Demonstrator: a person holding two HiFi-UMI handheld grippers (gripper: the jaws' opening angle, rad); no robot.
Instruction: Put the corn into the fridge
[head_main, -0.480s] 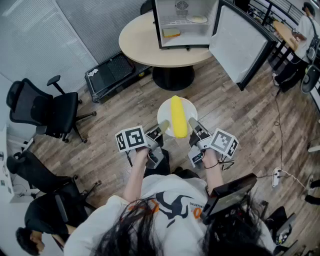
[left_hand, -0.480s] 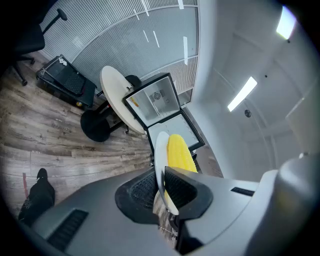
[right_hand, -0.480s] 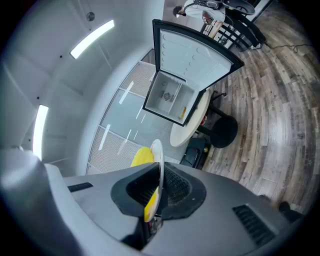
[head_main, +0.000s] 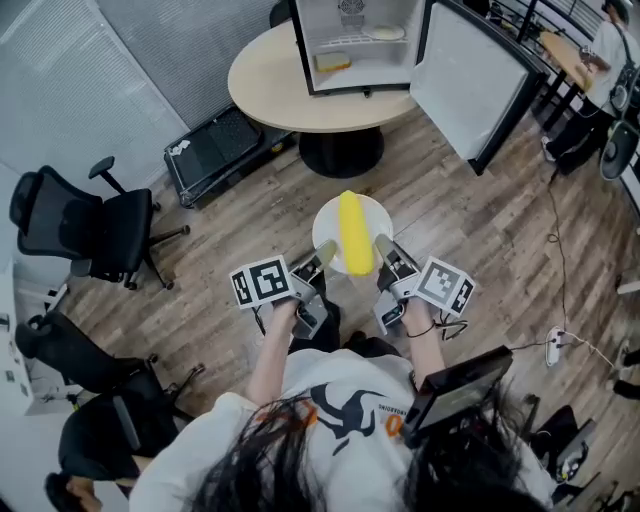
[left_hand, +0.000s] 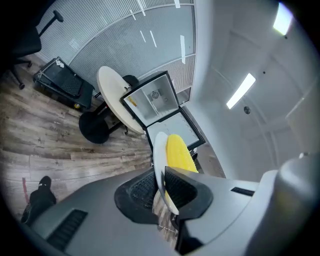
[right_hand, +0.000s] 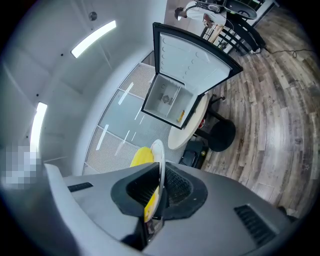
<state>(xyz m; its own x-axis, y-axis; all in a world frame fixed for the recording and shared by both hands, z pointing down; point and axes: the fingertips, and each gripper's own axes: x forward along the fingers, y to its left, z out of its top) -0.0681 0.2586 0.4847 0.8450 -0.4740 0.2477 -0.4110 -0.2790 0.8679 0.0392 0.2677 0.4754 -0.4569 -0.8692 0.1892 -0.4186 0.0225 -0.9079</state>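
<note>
Left gripper and right gripper each pinch the plate rim at 7 and 5 o'clock, the corn's long axis pointing at the open fridge at 12 o'clock.

Open floor runs up the middle toward the fridge. The counter fronts it, its door juts out at upper right, and chairs crowd the left.

Yellow corn on a white plate, a beige table, a black chair, grey-brown wood-grain floor.
</note>
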